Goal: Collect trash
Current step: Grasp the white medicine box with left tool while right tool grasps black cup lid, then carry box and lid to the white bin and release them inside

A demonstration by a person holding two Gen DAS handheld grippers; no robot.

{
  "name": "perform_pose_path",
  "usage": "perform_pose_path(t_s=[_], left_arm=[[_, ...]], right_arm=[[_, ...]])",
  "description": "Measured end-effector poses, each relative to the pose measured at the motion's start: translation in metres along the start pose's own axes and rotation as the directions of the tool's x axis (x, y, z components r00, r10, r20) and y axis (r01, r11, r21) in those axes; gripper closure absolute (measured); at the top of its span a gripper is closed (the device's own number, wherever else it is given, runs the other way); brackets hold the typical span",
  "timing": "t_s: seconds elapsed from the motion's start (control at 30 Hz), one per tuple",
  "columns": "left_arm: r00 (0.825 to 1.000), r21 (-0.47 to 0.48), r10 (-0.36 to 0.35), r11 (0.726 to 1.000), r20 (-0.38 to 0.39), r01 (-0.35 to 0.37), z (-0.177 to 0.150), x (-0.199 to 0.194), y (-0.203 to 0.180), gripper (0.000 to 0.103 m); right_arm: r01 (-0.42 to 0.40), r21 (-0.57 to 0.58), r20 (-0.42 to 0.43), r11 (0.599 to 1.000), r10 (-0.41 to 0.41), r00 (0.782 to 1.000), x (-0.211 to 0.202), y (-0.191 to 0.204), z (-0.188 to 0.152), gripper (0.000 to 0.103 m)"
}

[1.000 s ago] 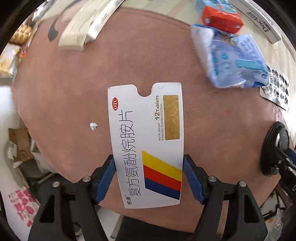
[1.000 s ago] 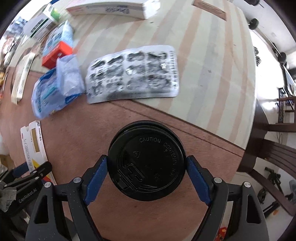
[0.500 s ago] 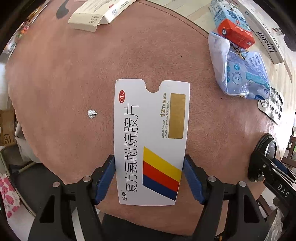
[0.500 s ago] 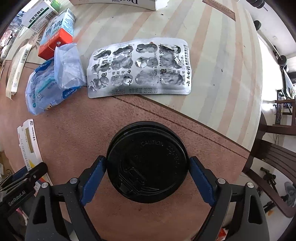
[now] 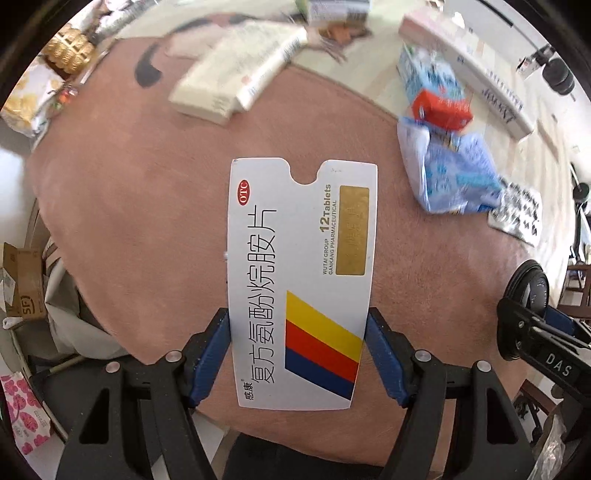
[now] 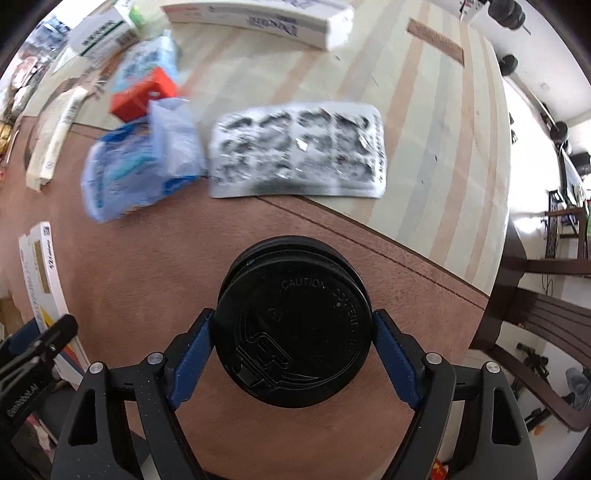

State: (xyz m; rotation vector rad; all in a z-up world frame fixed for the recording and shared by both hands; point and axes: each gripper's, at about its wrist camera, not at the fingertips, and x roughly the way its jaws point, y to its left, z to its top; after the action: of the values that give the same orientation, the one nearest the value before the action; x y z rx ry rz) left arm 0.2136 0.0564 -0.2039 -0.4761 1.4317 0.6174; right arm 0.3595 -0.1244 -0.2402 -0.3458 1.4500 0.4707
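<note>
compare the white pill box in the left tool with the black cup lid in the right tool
The pill box is flat, rectangular and white with yellow, red and blue stripes; the cup lid is round and plain black. The box carries printed colour text, the lid only embossed lettering. Both sit between blue pads, box in the left tool, lid in the right tool, whose jaws are closing.

A home dining room: a round table [image 6: 461, 155] with a wooden chair [image 6: 546, 325], cluttered with medicine boxes [image 6: 258, 18].

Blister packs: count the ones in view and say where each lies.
1. An emptied silver blister pack lies flat on the striped tablecloth, beside the blue plastic packet. Others may be hidden under clutter.
</note>
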Motion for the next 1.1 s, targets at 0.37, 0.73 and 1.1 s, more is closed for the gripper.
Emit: perform_pose_path(t_s=[0.37,0.73,1.1], left_arm=[[0.982,-0.115,-0.071,0.989,0.174,0.092,-0.054,-0.071,0.117,0.034],[0.986,-0.391,-0.124,0.907,0.109,0.157,-0.172,-0.014,0.305,0.034],[0.909,-0.675,-0.407,0.695,-0.088,0.246,-0.275,0.244,0.411,0.034]], right_arm=[[-0.071,-0.118,0.114,0.990,0.085,0.990,-0.070,0.096,-0.049,0.018],[-0.170,-0.360,-0.037,0.918,0.168,0.985,-0.035,0.281,-0.169,0.018],[-0.259,-0.367,-0.348,0.894,0.127,0.929,0.191,0.374,-0.261,0.018]])
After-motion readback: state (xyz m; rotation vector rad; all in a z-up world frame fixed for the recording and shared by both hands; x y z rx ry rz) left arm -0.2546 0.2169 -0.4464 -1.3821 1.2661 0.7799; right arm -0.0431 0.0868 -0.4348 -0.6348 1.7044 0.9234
